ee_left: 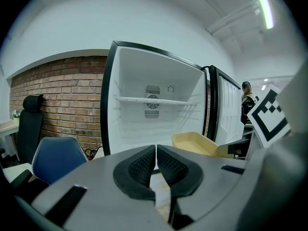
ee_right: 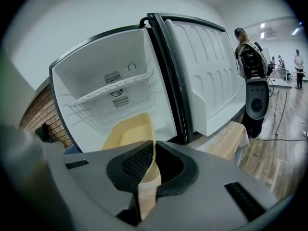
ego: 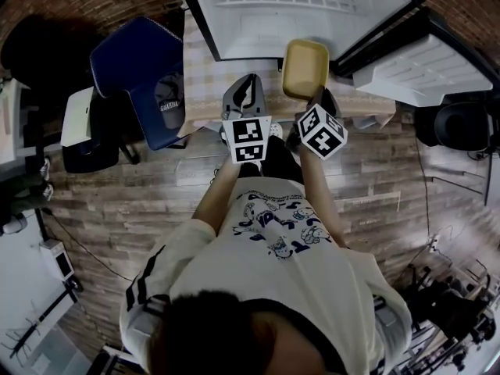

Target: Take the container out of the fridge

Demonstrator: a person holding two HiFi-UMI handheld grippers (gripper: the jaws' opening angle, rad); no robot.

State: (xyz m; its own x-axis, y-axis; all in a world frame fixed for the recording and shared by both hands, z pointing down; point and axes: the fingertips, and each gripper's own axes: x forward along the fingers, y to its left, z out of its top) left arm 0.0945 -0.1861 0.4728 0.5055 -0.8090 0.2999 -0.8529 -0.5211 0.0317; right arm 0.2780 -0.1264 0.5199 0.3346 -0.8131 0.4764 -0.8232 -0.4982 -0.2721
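Observation:
A shallow yellow container (ego: pixel 305 69) hangs in front of the open fridge (ego: pixel 297 6), outside its white interior. My right gripper (ego: pixel 316 100) is shut on the container's near rim (ee_right: pixel 150 165); the tub (ee_right: pixel 129 131) stretches away from the jaws toward the fridge. In the left gripper view the same container (ee_left: pixel 195 143) shows to the right, apart from the jaws. My left gripper (ego: pixel 244 91) is shut with nothing between its pads (ee_left: pixel 144 165), held level beside the right one. The fridge's wire shelf (ee_right: pixel 113 91) is bare.
The fridge door (ee_right: pixel 207 76) stands swung open at the right. A blue chair (ego: pixel 141 73) is at the left by a brick wall (ee_left: pixel 62 95). A table with a patterned cloth (ego: pixel 205 76) stands under the grippers. A person (ee_right: pixel 250 57) stands far right.

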